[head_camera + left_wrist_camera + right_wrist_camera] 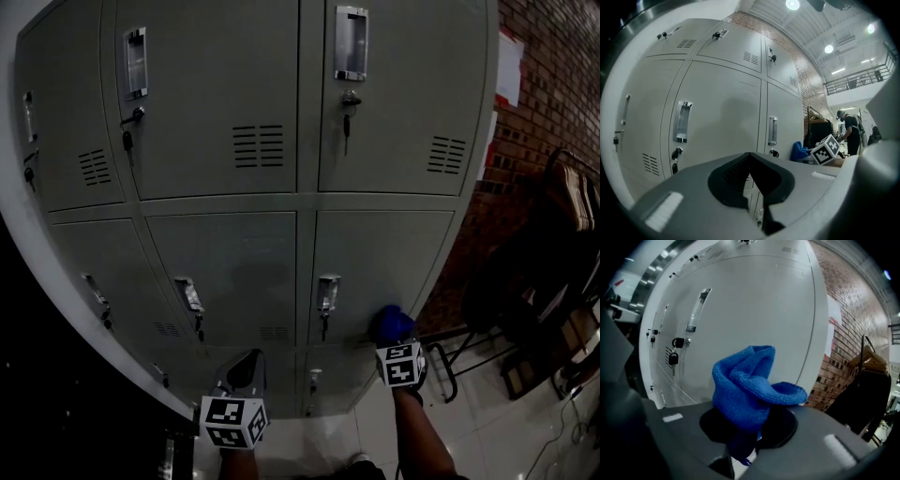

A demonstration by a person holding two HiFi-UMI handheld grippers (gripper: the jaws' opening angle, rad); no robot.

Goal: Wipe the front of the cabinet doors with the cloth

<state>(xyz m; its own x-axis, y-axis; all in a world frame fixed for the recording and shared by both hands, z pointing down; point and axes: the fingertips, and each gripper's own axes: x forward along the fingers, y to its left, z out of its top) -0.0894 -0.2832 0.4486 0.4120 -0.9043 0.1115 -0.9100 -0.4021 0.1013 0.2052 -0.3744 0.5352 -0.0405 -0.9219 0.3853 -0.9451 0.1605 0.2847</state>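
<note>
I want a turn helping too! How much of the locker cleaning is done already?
Done: the blue cloth is picked up and pinched in the right gripper. In hand: it is held close to the middle-row right door, though I can't tell if it touches. Left: nothing shows which cabinet doors are wiped, so all may remain. The left gripper is shut and empty.

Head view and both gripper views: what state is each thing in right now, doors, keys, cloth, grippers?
Left gripper: shut, nothing between its jaws.
Right gripper: shut on the blue cloth.
Blue cloth: bunched up, standing out of the jaws.
Cabinet doors: all those in view closed.
Keys: hanging in the upper doors' locks.
</note>
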